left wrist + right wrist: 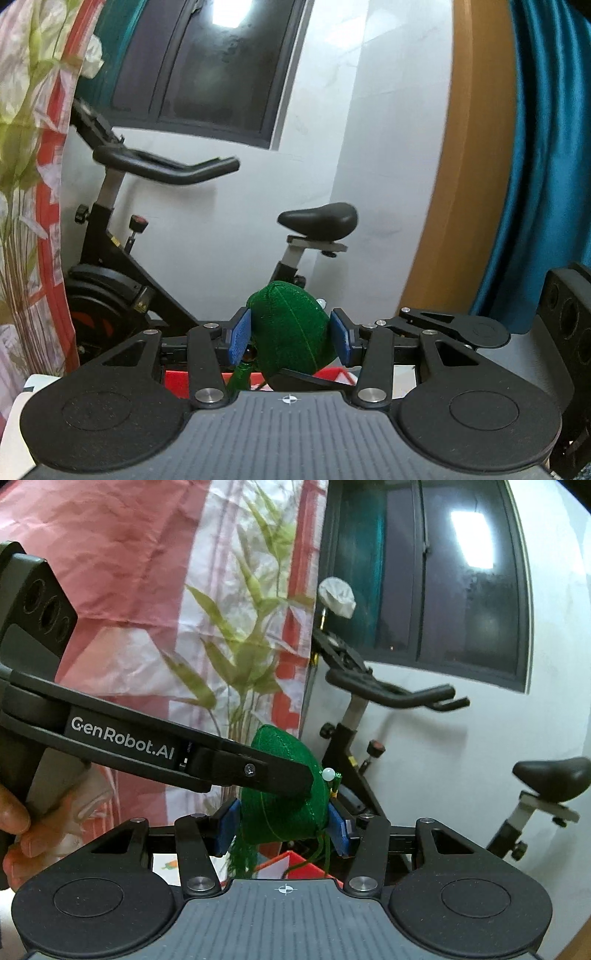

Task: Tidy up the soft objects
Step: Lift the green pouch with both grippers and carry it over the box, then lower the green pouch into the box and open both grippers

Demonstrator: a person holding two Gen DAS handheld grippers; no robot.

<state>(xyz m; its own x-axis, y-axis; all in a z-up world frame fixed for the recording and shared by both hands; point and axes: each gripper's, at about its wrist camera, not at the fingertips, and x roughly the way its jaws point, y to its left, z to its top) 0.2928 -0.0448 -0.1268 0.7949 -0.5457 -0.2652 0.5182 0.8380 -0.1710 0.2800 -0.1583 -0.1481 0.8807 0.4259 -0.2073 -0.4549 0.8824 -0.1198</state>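
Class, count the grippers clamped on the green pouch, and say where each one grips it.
2. The left gripper pinches the green pouch from both sides; the right gripper does too, lower down, with the left's finger crossing above.

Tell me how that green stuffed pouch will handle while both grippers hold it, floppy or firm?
The green pouch looks padded and plump between the blue fingers, so probably soft but shape-holding. Its tassel hangs limp, likely to swing. Felt-like fabric should grip, not slip.
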